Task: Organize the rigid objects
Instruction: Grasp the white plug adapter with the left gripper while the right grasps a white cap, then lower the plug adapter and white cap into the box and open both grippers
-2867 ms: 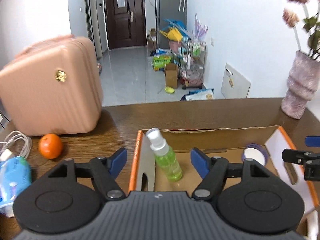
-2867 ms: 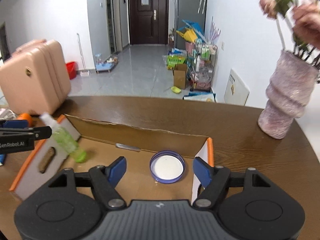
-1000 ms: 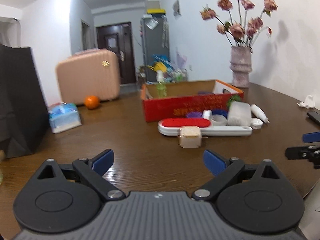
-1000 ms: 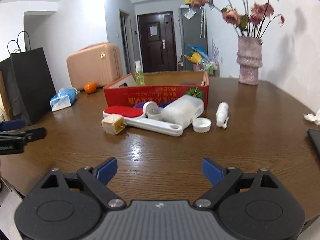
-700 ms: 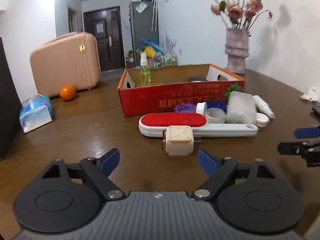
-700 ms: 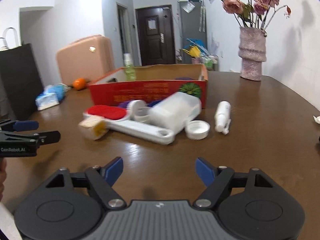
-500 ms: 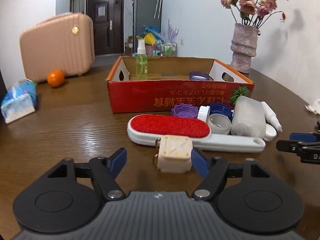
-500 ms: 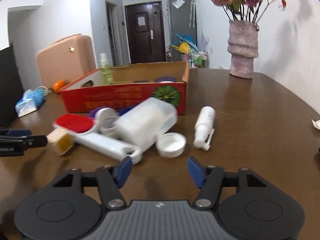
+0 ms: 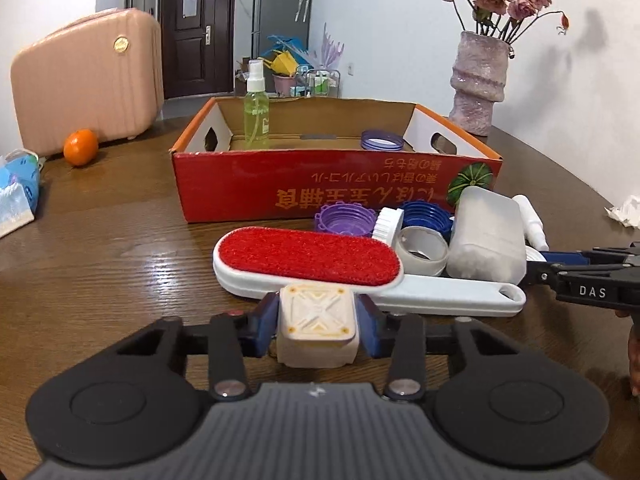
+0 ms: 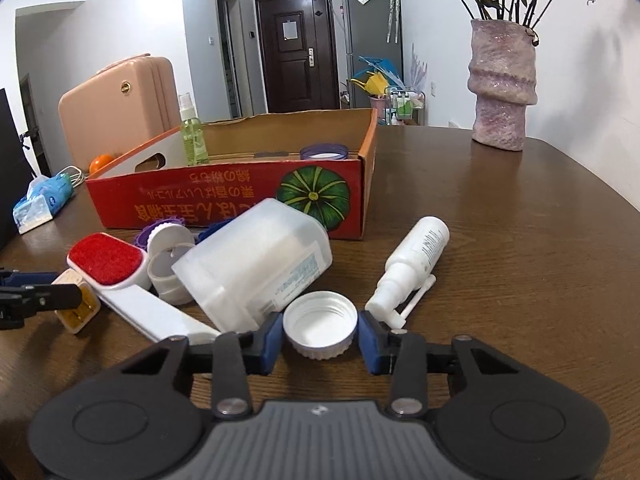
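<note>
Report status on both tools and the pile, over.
Left tool shut on cream cube. Right tool astride white cap, pads touching, grip unconfirmed. Red box behind pile; lint brush just beyond cube.

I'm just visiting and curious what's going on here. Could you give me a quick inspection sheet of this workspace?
Surface: brown wooden table.
Job's things: red cardboard box holds green spray bottle; lint brush, white jar, white spray bottle lie outside.
Clutter: orange, tissue pack, pink suitcase.
Grippers: left gripper shut on cream cube; right gripper flanks white cap, contact unclear.
Cables: white cord beside the tissue pack.
Surroundings: flower vase, door.
</note>
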Tool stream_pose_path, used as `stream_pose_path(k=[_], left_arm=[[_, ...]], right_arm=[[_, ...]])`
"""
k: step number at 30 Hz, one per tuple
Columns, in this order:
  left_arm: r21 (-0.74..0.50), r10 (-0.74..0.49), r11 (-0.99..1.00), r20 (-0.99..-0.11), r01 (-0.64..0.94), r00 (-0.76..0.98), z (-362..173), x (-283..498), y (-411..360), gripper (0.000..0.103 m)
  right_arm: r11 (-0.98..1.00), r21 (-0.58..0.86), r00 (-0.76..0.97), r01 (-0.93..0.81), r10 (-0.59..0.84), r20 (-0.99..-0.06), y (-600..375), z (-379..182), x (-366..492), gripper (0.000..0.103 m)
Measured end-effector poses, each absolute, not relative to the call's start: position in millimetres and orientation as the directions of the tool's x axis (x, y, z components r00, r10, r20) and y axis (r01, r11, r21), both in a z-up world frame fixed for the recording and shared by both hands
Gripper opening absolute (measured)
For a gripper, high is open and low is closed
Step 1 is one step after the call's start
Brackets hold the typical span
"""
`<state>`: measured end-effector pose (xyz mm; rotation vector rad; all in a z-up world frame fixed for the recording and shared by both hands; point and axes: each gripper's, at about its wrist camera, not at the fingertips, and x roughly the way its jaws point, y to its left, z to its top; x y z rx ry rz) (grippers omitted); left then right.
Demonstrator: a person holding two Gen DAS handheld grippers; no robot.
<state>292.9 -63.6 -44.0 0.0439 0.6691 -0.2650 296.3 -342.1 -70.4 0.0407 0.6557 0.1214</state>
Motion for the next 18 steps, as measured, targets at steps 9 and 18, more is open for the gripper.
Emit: stream_pose_path(k=[9,18], left_arm=[[-0.036,-0.221,0.966,-0.63,0.256,0.744,-37.9,258.8,-59.1,0.042],[-0.032,-0.237,0.963,-0.563,0.266,0.791,-12.6,201.3,-38.2,0.042]], right_arm=[[0.987,0.115,0.788,-0.113,0.159,-0.595,-340.7,-60.2,253.6,0.039],[0.984,0.113,0.795,-0.14,0.18,-0.579,-325.7,-44.0,188.0,0.039]])
